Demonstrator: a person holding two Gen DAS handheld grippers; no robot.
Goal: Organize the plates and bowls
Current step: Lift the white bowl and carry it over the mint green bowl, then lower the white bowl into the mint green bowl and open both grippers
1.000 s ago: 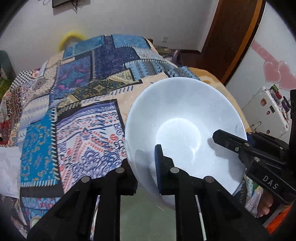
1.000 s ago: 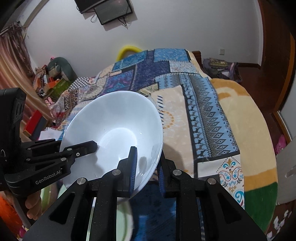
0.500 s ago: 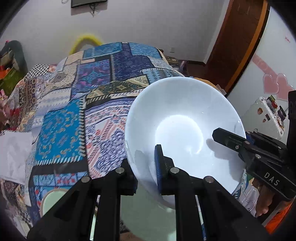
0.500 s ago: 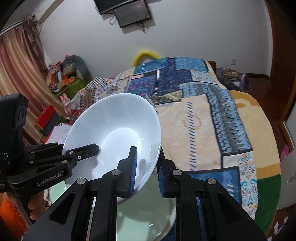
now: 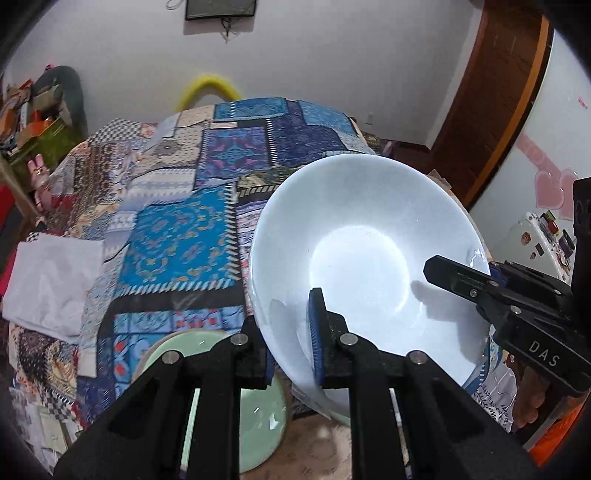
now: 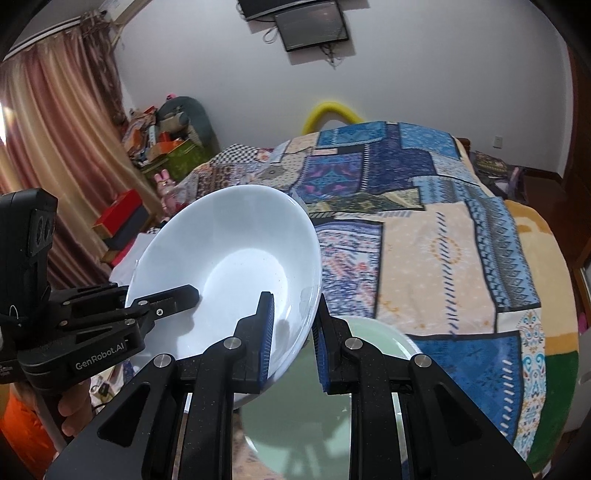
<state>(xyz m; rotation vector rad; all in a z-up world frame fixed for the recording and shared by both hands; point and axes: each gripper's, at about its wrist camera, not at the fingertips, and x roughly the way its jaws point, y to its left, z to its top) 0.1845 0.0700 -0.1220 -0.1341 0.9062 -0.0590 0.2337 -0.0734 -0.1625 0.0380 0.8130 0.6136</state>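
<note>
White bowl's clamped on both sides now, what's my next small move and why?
Probably lower the white bowl toward the pale green dish just beneath it. Both the left gripper and right gripper pinch opposite rims, holding it tilted above the dish.

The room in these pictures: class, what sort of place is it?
Most likely a bedroom: a bed under a patchwork quilt, long curtains on one side, and a wall-mounted screen above.

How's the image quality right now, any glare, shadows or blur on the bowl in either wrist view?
Left wrist: white bowl sharp, a soft bright patch at its base, the right gripper casting a dark shadow inside. Right wrist: bowl evenly lit, the green plate below slightly soft. Both views bend strongly at the edges.
</note>
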